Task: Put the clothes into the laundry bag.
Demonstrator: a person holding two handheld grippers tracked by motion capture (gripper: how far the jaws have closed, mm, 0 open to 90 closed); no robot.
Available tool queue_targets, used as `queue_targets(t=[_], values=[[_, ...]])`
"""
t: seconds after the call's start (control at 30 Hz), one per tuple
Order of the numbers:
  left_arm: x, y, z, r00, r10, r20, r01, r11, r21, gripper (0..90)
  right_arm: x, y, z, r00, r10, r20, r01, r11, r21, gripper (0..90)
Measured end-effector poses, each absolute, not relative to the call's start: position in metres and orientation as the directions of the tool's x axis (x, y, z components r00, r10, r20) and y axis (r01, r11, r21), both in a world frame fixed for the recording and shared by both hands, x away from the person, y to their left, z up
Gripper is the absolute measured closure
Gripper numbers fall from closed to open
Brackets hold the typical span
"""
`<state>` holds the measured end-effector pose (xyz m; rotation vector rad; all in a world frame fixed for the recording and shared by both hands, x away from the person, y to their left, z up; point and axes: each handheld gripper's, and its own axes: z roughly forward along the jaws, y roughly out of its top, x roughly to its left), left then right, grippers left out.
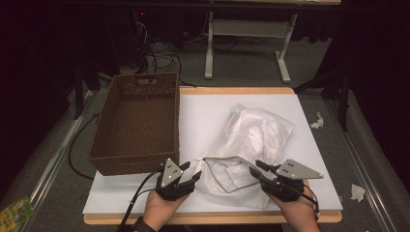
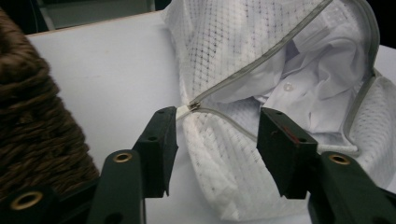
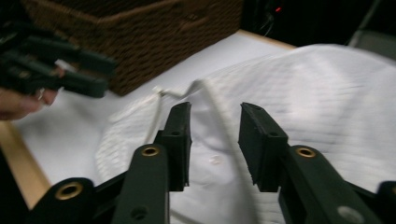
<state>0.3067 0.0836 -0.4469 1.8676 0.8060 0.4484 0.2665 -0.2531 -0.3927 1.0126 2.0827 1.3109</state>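
Two tools at a half-unzipped mesh bag, lower centre of the bench.
Left tool and right tool both gape, gripping nothing; mesh bag lies right of the basket.

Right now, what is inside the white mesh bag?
Through the mesh bag's open zipper, white fabric shows: a garment with a small button. Mesh covers the rest, so whether it is one piece or several cannot be told.
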Motion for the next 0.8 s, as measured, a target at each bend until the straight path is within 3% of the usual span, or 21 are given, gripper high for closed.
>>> queue_targets(t=[0.2,0.27,0.4,0.57,0.8], values=[[0.293,0.106,-0.437,0.698,0.712,0.070,0.253,-0.337,0.907,36.1,0.271,-0.296,-0.389,-0.519,0.854,0.010,0.328,0.188,0.926,45.8],[0.290,0.115,-0.436,0.691,0.721,0.055,0.254,-0.313,0.915,31.8,0.275,-0.312,-0.391,-0.495,0.868,0.041,0.341,0.151,0.928,36.5],[0.289,0.133,-0.430,0.657,0.754,-0.025,0.308,-0.238,0.921,13.2,0.279,-0.334,-0.396,-0.434,0.900,0.047,0.349,0.119,0.929,14.9],[0.291,0.141,-0.423,0.654,0.756,-0.006,0.286,-0.241,0.927,4.9,0.278,-0.337,-0.397,-0.436,0.899,0.040,0.336,0.121,0.934,15.3],[0.295,0.147,-0.426,0.648,0.759,-0.063,0.333,-0.208,0.920,5.9,0.279,-0.333,-0.398,-0.441,0.897,0.028,0.335,0.135,0.933,14.6]])
